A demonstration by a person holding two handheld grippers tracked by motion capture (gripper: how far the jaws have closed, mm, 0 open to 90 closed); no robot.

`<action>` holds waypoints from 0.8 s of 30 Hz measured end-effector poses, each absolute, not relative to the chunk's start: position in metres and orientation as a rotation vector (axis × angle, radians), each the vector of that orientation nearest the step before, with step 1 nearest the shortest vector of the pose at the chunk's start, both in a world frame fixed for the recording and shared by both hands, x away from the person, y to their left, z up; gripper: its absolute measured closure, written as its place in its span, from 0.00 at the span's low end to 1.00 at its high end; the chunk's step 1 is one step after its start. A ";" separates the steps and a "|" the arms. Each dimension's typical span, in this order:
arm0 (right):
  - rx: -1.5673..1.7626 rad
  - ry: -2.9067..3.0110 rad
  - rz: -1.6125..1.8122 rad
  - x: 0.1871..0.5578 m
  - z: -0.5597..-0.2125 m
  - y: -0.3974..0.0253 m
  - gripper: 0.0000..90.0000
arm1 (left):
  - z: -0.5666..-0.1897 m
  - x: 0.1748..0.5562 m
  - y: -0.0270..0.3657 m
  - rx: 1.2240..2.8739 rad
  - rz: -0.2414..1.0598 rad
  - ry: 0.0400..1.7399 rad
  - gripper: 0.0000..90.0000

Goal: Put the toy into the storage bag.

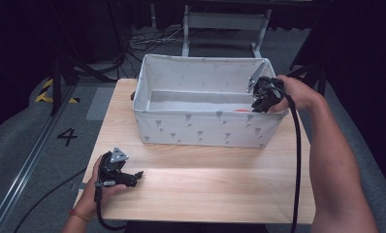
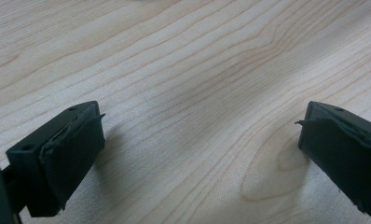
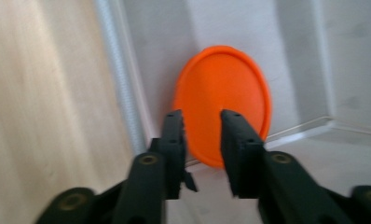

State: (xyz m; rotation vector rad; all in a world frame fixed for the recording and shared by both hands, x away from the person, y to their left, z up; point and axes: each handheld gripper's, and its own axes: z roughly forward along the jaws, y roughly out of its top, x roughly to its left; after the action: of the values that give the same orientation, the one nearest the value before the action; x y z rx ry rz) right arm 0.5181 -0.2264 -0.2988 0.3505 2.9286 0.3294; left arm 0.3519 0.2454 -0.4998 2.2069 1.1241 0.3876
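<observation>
A white fabric bin [image 1: 205, 128] with a grey print stands at the back of the wooden table [image 1: 205, 187]. An orange disc [image 1: 240, 110] lies flat on the bin's floor near its right front corner. My right gripper [image 1: 257, 104] hangs over the bin's right rim and points down inside. In the right gripper view its jaws [image 3: 202, 116] stand a little apart, empty, with the orange disc [image 3: 230, 79] beyond them. My left gripper [image 1: 138, 175] rests at the table's front left. Its jaws [image 2: 200, 126] are wide open over bare wood.
The bin's rim [image 3: 120, 84] runs beside the table's wood [image 3: 44, 93]. A metal frame [image 1: 225, 22] and cables lie on the floor behind the table. A painted 4 [image 1: 67, 137] and yellow-black tape [image 1: 48, 90] mark the floor at left.
</observation>
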 end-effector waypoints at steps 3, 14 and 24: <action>0.390 2.879 0.434 0.516 -0.295 -0.231 0.65 | -0.500 0.352 0.245 2.208 0.388 1.123 0.01; 0.553 2.683 0.688 0.502 -0.278 -0.245 0.37 | -0.500 0.352 0.245 2.208 0.388 1.124 0.01; 0.642 2.511 0.845 0.480 -0.268 -0.255 0.29 | -0.500 0.352 0.245 2.208 0.388 1.123 0.01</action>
State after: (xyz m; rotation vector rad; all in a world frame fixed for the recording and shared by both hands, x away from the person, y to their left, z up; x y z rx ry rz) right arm 0.4804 -0.2547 -0.2677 0.6424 2.5107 0.8448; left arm 0.3520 0.2455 -0.4997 2.2083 1.1230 0.3881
